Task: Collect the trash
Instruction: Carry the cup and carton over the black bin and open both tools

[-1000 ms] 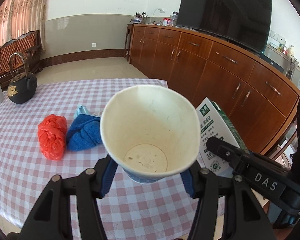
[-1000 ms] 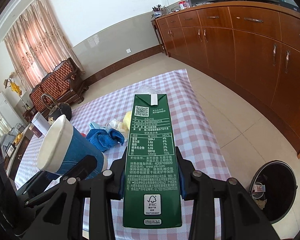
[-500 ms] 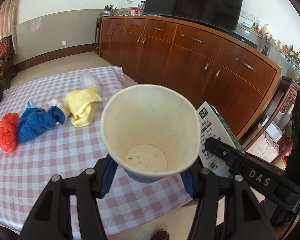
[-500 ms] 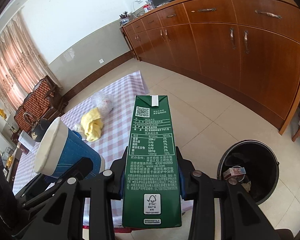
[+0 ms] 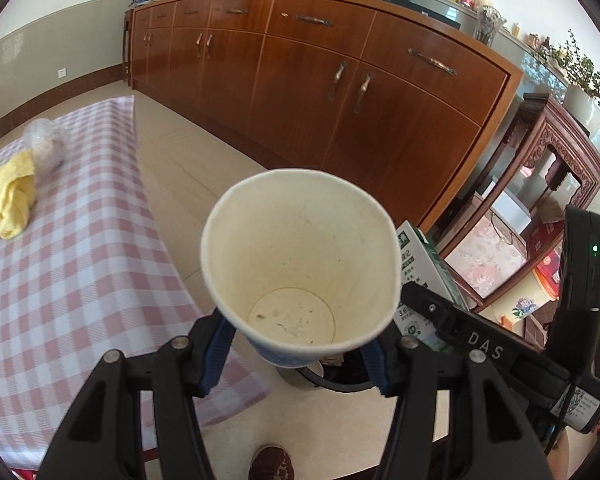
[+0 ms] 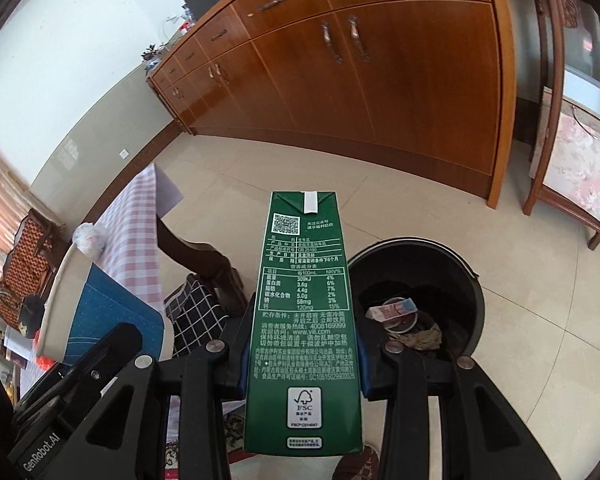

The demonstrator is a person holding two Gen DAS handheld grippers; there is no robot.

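Note:
My left gripper (image 5: 296, 354) is shut on a white paper cup (image 5: 300, 256) with a blue outside, held off the table's edge above the floor; the cup is empty with brown stains inside. It also shows in the right wrist view (image 6: 100, 308). My right gripper (image 6: 302, 360) is shut on a green milk carton (image 6: 304, 320), held upright beside a black trash bin (image 6: 456, 280) on the floor. The carton also shows in the left wrist view (image 5: 424, 268). The bin holds a wrapper and crumpled paper.
The checkered table (image 5: 60, 280) is at the left with a yellow cloth (image 5: 14, 196) and a clear crumpled bag (image 5: 46, 146). A long wooden cabinet (image 5: 340, 92) runs along the wall. A carved wooden stand (image 5: 540, 200) is at the right. A chair (image 6: 204, 276) stands by the table.
Both grippers have swung right, away from the table, toward the floor. The trash bin has come closer and now lies just beyond the carton. The red and blue cloths have left view.

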